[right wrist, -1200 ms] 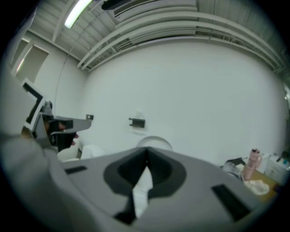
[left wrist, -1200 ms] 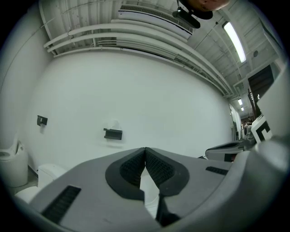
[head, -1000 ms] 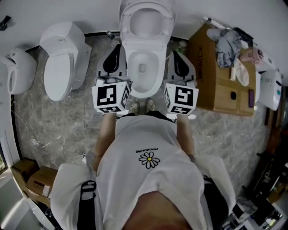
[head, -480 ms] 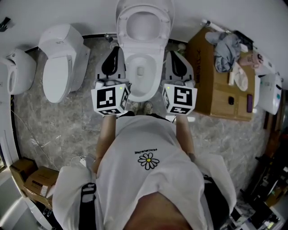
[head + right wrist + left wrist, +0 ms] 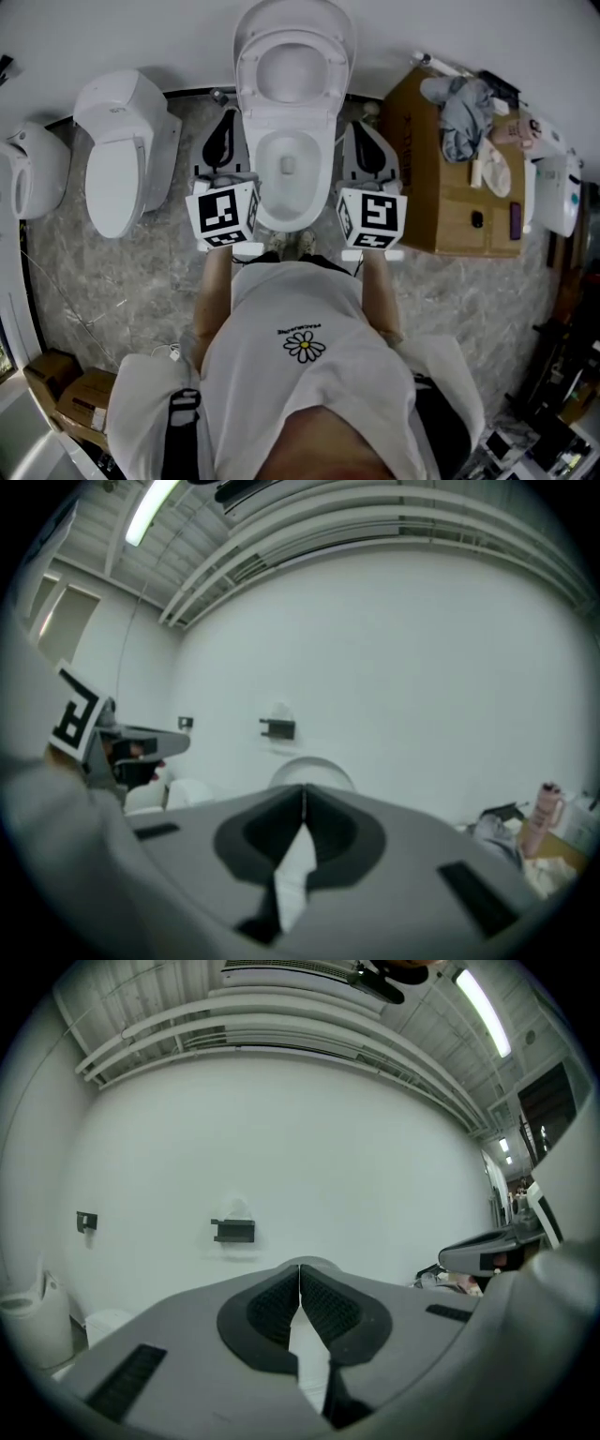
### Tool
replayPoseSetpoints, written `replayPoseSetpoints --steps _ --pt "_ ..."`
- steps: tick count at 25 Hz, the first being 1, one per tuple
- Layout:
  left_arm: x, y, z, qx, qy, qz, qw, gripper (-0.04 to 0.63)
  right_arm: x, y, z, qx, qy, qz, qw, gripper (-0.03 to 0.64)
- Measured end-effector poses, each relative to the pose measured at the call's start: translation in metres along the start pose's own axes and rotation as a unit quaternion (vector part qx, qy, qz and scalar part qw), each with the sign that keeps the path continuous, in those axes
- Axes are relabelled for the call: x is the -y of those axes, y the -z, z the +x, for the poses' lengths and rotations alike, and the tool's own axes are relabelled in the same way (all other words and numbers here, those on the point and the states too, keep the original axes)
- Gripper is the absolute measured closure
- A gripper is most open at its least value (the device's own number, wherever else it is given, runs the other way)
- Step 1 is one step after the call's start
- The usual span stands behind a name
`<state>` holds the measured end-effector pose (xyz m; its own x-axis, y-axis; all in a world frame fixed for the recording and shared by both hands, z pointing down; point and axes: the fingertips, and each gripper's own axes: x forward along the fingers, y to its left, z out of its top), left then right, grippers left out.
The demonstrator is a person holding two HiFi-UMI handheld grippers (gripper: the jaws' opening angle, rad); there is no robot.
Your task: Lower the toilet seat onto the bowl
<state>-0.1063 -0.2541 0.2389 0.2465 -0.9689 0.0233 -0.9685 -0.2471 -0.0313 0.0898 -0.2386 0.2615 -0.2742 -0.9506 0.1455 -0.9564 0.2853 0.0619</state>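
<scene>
The toilet seat [image 5: 293, 56] is up at top centre, behind the bowl [image 5: 266, 192]. Left tool [image 5: 299, 1274] and right tool [image 5: 303, 794] flank the bowl, both pinched closed on nothing, I'd guess lining up to tip it down

The toilet bowl [image 5: 291, 212] stands between the left gripper [image 5: 226, 120] and the right gripper [image 5: 362, 129], with the seat [image 5: 248, 75] upright behind it. A second toilet [image 5: 117, 159] is further left, and a cardboard box [image 5: 450, 208] with clothes [image 5: 459, 108] on it is further right.

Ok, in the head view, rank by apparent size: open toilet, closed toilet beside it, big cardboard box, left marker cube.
1. Open toilet and big cardboard box: too alike to rank.
2. Closed toilet.
3. Left marker cube, smallest though nearer the camera.
</scene>
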Motion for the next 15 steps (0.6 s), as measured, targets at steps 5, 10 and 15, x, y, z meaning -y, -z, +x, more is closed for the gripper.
replayPoseSetpoints --steps 5,10,15 --pt "-0.007 0.002 0.035 -0.003 0.011 0.001 0.9999 0.572 0.015 -0.005 0.023 -0.001 -0.001 0.018 1.0 0.586" --pt "-0.013 -0.015 0.08 0.018 0.022 0.018 0.9994 0.571 0.036 -0.026 0.058 0.024 0.021 -0.001 0.999 0.584" --pt "-0.022 -0.019 0.123 0.022 0.02 0.041 0.9987 0.569 0.05 -0.037 0.098 0.036 0.02 -0.025 0.999 0.583"
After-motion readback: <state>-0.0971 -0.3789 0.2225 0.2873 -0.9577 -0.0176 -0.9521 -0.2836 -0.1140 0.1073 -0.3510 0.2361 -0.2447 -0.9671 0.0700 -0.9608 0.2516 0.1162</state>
